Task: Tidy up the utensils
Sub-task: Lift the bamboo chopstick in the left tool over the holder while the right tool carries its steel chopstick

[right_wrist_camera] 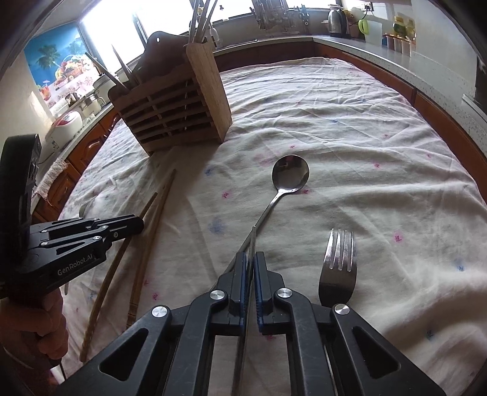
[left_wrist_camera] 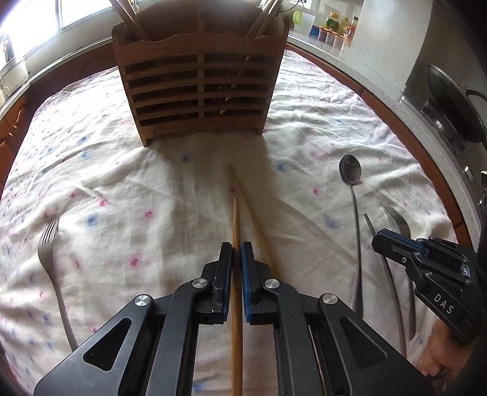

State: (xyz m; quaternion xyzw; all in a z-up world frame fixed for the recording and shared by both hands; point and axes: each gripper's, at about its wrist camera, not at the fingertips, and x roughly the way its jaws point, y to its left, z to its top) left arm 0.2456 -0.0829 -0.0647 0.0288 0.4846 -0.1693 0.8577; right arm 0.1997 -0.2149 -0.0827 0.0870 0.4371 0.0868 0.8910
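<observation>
My left gripper (left_wrist_camera: pixel 236 247) is shut on a wooden chopstick (left_wrist_camera: pixel 236 219) that sticks out ahead of the pads, tip lifted off the cloth. A second wooden chopstick (left_wrist_camera: pixel 240 192) lies on the cloth just to its right. A slatted wooden utensil holder (left_wrist_camera: pixel 197 88) stands upright straight ahead, with several utensils in it. My right gripper (right_wrist_camera: pixel 250 256) is shut on a thin metal chopstick (right_wrist_camera: pixel 252 239). A long spoon (right_wrist_camera: pixel 290 173) lies ahead of it and a fork (right_wrist_camera: pixel 338 262) to its right. From the right wrist, the left gripper (right_wrist_camera: pixel 140 224) and holder (right_wrist_camera: pixel 173 103) show at the left.
Another fork (left_wrist_camera: pixel 50 240) lies at the far left of the flower-print tablecloth (left_wrist_camera: pixel 137 170). A hand grips each handle. Kitchen counters ring the table, with a wok (left_wrist_camera: pixel 450 103) at the right and jars (left_wrist_camera: pixel 334 24) and a kettle (right_wrist_camera: pixel 336 18) at the back.
</observation>
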